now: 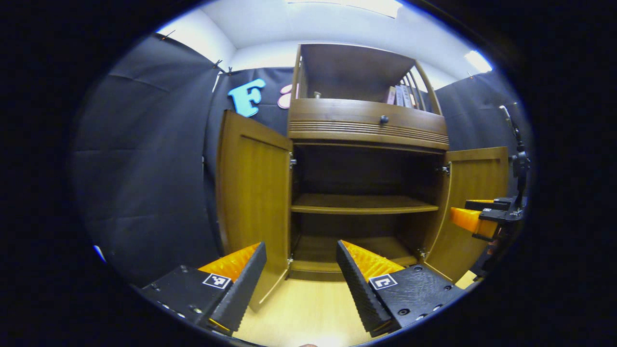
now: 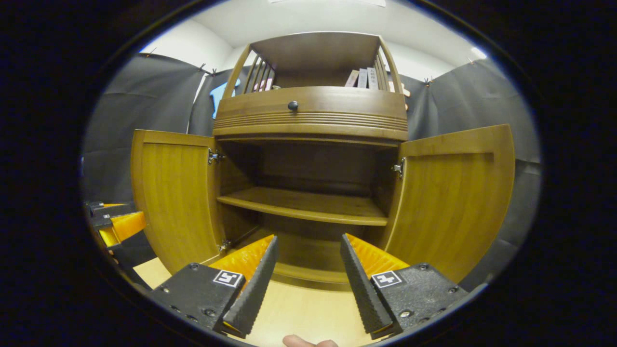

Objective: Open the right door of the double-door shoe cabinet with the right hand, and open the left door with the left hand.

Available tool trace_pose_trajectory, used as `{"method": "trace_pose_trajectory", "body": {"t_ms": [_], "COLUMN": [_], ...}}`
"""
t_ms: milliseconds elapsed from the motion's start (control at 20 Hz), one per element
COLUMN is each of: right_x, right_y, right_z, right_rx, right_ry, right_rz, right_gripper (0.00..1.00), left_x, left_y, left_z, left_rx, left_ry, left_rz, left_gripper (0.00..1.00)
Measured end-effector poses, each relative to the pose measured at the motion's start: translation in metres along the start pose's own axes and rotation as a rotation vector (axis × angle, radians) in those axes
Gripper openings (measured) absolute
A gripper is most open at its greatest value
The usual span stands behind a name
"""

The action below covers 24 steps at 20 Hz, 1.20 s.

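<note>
With both gripper pairs spread apart and holding nothing, the left door (image 1: 253, 193) stands swung out just beyond the left gripper (image 1: 301, 270), the right door (image 2: 453, 197) beside the right gripper (image 2: 308, 270), so a careless withdrawal could knock either panel back shut.

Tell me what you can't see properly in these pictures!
- Books on the top shelf: too small to read, both views.
- Cabinet's bottom shelf: partly hidden behind the left claw, left gripper view.
- Right claw: cut off by the edge, left gripper view.
</note>
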State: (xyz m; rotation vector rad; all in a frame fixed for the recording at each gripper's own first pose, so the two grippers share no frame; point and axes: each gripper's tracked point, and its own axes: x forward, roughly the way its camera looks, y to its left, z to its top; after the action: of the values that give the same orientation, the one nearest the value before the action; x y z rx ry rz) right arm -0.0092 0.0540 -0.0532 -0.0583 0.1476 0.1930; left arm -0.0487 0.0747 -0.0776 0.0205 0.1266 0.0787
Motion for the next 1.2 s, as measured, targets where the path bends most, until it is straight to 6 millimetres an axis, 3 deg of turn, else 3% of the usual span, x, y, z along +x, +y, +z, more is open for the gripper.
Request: {"method": "trace_pose_trajectory", "body": {"t_ms": [250,300,500,600,1200], "right_x": [-0.007,-0.009,-0.01,-0.009,0.002], "right_y": [-0.013,-0.015,-0.02,-0.019,-0.003], "right_z": [0.02,0.024,0.031,0.033,0.044], "right_rx": [0.03,0.031,0.036,0.034,0.03], "right_ry": [-0.062,-0.075,-0.102,-0.107,-0.124], "right_rz": [-0.036,-0.04,-0.054,-0.047,0.015], "right_gripper": [0.87,0.92,0.89,0.89,0.89], "left_x": [0.004,0.004,0.006,0.008,0.004], "left_y": [-0.036,-0.041,-0.057,-0.059,-0.045], "left_z": [0.02,0.023,0.032,0.037,0.061], "left_rx": [0.052,0.06,0.072,0.067,0.052], "left_ry": [-0.046,-0.054,-0.077,-0.089,-0.134], "left_rz": [-0.049,-0.055,-0.067,-0.063,-0.001], "left_gripper": [0.94,1.0,0.89,0.94,0.95]}}
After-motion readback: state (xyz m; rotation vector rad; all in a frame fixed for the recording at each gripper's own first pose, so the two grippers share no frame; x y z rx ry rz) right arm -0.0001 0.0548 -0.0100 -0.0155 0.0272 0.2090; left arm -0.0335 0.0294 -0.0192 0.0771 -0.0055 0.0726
